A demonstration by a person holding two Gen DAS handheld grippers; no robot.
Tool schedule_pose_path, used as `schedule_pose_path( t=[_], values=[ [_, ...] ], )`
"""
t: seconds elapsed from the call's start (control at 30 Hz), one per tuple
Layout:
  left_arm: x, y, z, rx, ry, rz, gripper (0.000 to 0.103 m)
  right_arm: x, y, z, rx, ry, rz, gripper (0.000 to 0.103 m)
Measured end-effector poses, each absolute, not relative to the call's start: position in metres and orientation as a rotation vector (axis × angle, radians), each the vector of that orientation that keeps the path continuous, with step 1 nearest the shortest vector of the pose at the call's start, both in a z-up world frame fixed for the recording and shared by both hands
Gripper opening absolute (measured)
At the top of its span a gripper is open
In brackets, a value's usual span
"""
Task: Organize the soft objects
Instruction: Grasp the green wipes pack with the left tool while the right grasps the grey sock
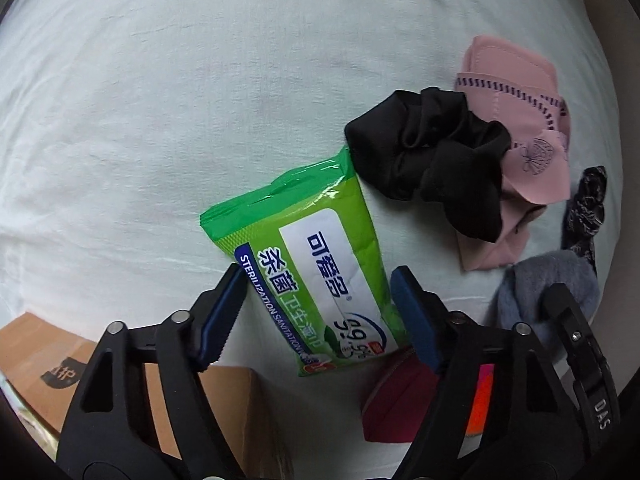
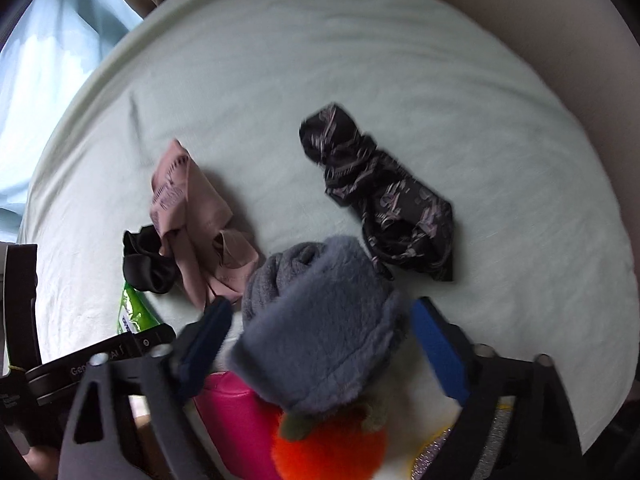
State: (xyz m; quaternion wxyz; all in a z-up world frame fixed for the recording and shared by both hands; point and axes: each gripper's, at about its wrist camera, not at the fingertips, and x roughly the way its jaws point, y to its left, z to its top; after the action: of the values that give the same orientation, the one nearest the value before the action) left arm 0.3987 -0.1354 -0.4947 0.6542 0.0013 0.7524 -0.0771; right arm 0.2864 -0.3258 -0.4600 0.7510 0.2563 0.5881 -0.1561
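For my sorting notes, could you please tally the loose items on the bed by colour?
Black: 2, the scrunchie and patterned scarf
Pink: 2, the cloth and magenta pouch
Green: 1, the wipes pack
Grey: 1, the fleece roll
Orange: 1, the plush
Total: 7
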Motion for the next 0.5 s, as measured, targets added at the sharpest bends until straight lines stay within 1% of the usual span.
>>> schedule_pose_path(
  t=[0.07,0.1,0.13,0.17,0.2,0.23,0.3,0.5],
  values=[
    [0.399,-0.134,-0.499,0.003,1.708,-0.163,0.059,0.288,-0.326,-0.466,0.566,1.304,-0.333,0.07],
    [0.4,-0.133,-0.499,-0.005,1.704,-0.158,0.057,0.287,-0.326,-0.466,0.574,1.301,-0.33,0.066],
    [0.401,-0.131,-0.499,-0.023,1.699,-0.155,0.052,0.287,-0.326,-0.466,0.578,1.299,-0.329,0.064],
    [0.402,-0.129,-0.499,-0.033,1.696,-0.153,0.047,0.286,-0.326,-0.465,0.581,1.298,-0.328,0.059],
    [0.403,-0.127,-0.497,-0.042,1.689,-0.15,0.046,0.286,-0.327,-0.464,0.583,1.296,-0.328,0.054],
    [0.403,-0.126,-0.495,-0.047,1.679,-0.15,0.043,0.285,-0.327,-0.463,0.586,1.295,-0.328,0.052],
    [0.403,-0.126,-0.492,-0.049,1.657,-0.157,0.041,0.283,-0.328,-0.461,0.586,1.291,-0.326,0.047],
    [0.403,-0.13,-0.477,-0.059,1.624,-0.189,0.04,0.271,-0.329,-0.447,0.59,1.263,-0.322,0.041]
  ],
)
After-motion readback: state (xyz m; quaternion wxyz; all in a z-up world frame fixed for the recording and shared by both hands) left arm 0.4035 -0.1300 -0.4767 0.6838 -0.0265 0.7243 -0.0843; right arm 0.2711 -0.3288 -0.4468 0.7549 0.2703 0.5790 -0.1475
